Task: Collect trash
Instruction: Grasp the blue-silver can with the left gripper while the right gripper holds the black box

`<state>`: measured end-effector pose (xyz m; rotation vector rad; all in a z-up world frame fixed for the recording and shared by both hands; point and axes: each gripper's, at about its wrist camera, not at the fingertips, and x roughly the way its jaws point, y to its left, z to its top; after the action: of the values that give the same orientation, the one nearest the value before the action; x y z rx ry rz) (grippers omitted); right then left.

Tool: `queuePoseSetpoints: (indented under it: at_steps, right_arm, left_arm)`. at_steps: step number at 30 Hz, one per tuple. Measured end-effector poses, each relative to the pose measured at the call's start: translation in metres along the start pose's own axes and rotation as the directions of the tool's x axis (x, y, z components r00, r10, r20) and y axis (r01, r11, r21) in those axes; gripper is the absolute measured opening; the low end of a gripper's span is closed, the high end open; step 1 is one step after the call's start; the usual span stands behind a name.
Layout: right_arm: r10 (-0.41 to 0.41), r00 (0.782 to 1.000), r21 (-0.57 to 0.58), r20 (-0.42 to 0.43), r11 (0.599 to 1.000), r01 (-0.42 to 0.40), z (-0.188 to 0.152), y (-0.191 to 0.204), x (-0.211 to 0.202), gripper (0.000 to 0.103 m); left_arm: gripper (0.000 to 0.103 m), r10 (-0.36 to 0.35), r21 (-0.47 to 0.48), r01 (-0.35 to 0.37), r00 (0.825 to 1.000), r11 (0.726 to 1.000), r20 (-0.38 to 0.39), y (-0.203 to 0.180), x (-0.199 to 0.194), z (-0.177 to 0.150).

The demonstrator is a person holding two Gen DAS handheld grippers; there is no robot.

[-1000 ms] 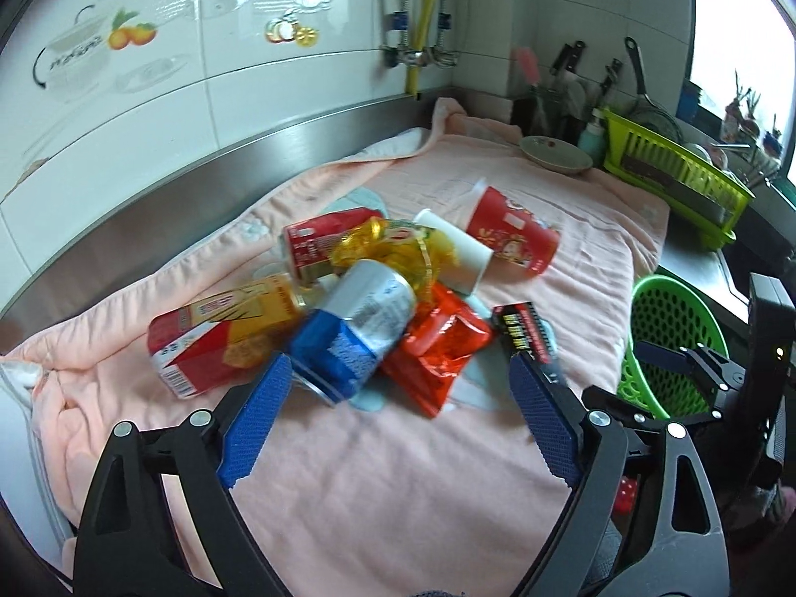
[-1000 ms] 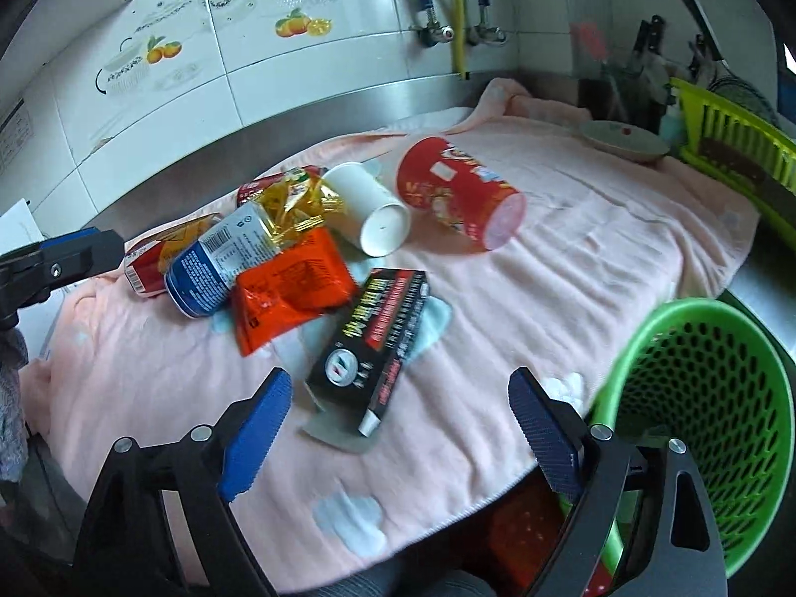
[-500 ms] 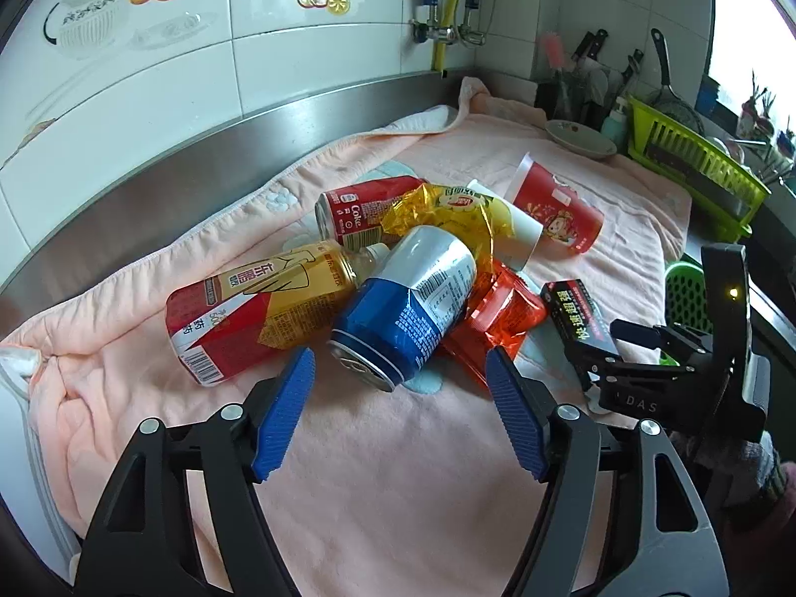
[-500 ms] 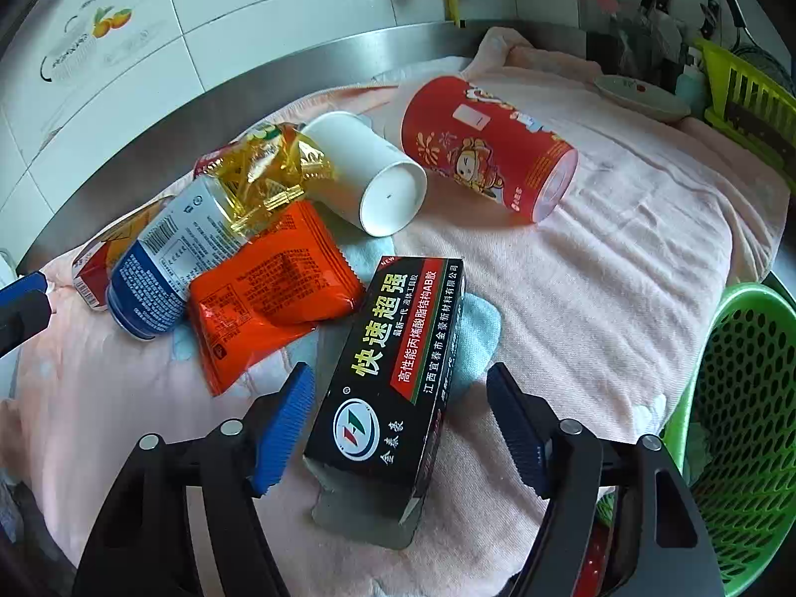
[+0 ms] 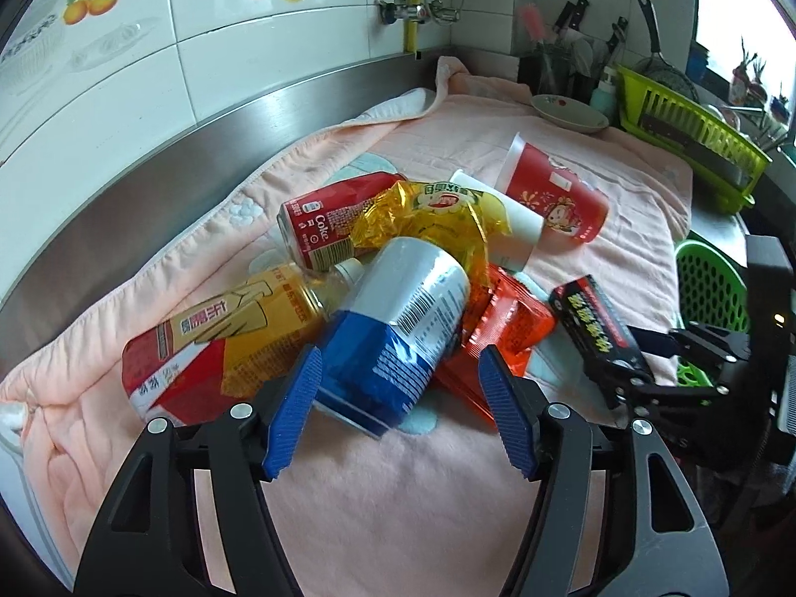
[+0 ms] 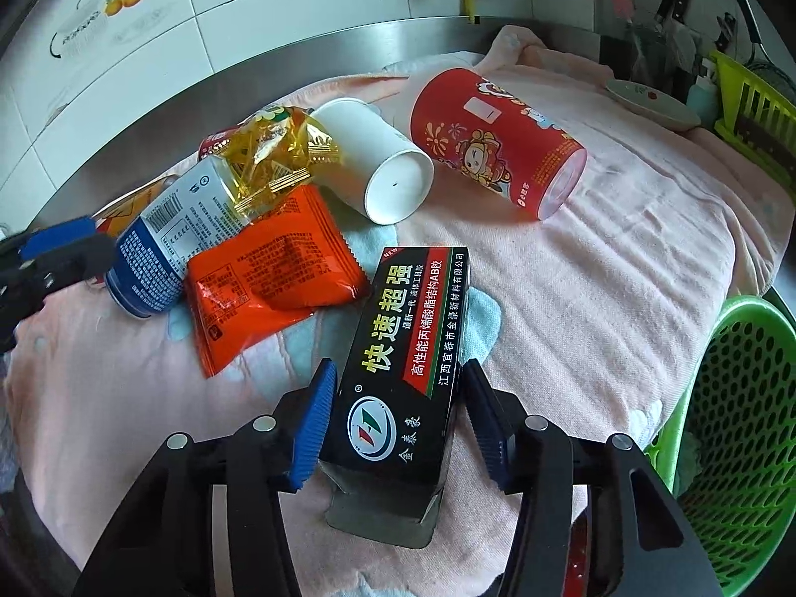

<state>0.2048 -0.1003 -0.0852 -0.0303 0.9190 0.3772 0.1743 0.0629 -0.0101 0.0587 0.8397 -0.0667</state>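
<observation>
Both claws tilted downward, left claw [image 5: 398, 413] half-closed, right claw [image 6: 395, 415] nearly closed.

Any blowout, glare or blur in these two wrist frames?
Left wrist: window top right blown out, steel backsplash shows soft glare, heavy fisheye bending, blue-and-silver can sharp. Right wrist: even daylight, black box text legible, corners vignetted black.

Beyond the left gripper [image 5: 400, 408], the yellow wrapper [image 5: 438, 219] covers part of the Coke can [image 5: 323, 224] and the white cup [image 5: 517, 229]. The blue can [image 5: 398, 328] hides the juice bottle's [image 5: 224, 338] neck. The green basket [image 6: 736, 428], right of the right gripper [image 6: 398, 418], is cropped by the frame.
</observation>
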Motion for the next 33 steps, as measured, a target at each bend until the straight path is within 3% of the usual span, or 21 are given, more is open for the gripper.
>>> queuePoseSetpoints:
  at_steps: [14, 25, 33]
  right_arm:
    - [0.015, 1.0, -0.028, 0.014, 0.999, -0.015, -0.009, -0.006, -0.012, 0.05]
    - [0.017, 1.0, -0.048, 0.02, 0.999, -0.016, -0.013, -0.003, -0.016, 0.05]
    - [0.021, 0.999, -0.06, 0.028, 0.998, -0.019, -0.013, 0.0, -0.02, 0.05]
  left_arm:
    - [0.064, -0.099, -0.029, 0.097, 0.991, 0.995, -0.086, 0.026, 0.047, 0.017]
    - [0.063, -0.192, -0.001, 0.193, 0.974, 0.981, -0.119, 0.017, 0.049, 0.019]
    - [0.063, -0.178, 0.0, 0.181, 0.97, 0.984, -0.163, 0.02, 0.068, 0.028]
